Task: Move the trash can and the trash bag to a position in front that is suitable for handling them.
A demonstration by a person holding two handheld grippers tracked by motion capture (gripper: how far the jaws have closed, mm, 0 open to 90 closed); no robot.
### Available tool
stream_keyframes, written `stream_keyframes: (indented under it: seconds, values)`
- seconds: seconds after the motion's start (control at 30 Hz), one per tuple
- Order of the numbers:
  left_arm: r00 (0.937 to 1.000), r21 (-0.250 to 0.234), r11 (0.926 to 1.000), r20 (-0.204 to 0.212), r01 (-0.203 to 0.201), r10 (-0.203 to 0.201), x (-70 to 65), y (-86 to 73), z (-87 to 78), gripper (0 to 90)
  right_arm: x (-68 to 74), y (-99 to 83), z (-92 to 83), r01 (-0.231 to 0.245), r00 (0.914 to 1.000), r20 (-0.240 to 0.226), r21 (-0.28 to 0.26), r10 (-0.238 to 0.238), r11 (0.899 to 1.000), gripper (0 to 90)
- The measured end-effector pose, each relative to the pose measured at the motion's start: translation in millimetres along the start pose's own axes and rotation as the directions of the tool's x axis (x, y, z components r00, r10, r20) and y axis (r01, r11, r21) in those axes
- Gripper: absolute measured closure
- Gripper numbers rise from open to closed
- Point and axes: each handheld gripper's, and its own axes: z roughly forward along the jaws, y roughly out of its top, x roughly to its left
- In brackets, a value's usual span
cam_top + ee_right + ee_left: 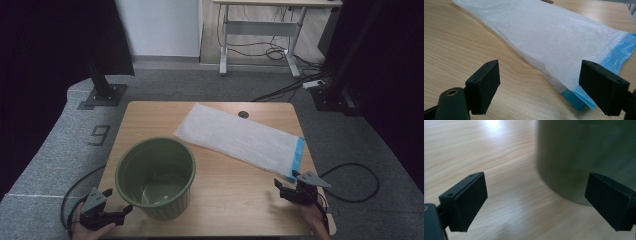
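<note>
1. In the high view I see a wooden table (pixel 225 195) with a green ribbed bucket (pixel 156 177) standing upright on its near left part, mouth up.
2. A white plastic bag (pixel 240 140) lies flat and slantwise across the far right part, its blue-edged end (pixel 298 157) pointing toward the near right corner. Bucket and bag are apart.
3. My left gripper (pixel 116 207) sits at the near left edge, just beside the bucket's base. In the left gripper view its jaws stand wide with bare tabletop between them; the bucket's wall (pixel 584 157) rises ahead and to the right, blurred, and the right jaw overlaps its lower edge in the picture. I cannot tell whether that jaw touches it.
4. My right gripper (pixel 287 182) sits at the near right edge, just short of the bag's blue end. In the right gripper view its jaws are wide apart and hold nothing; the bag's blue corner (pixel 576 98) lies on the wood between them, nearer the right jaw.
5. A round grommet hole (pixel 243 114) sits at the table's far edge, just beyond the bag.
</note>
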Motion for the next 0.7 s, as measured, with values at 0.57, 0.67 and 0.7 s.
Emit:
stream_keyframes:
  seconds: [0.57, 0.67, 0.7]
  values:
    - [0.9521, -0.071, 0.9866, 0.260, -0.147, 0.161, -37.3, 34.9, 20.5, 5.1, 8.0, -0.6, 0.3, 0.039, 0.9986, -0.037, 0.012, -0.039, 0.999, 17.0]
    - [0.9504, -0.068, 0.9859, 0.263, -0.153, 0.165, -40.1, 38.2, 25.0, 6.0, 8.5, -0.8, -0.2, 0.039, 0.9985, -0.038, 0.010, -0.039, 0.999, 17.1]
    - [0.9486, -0.066, 0.9853, 0.267, -0.158, 0.170, -41.8, 40.5, 27.6, 6.0, 8.5, -0.8, -0.2, 0.039, 0.9985, -0.038, 0.010, -0.039, 0.999, 17.1]
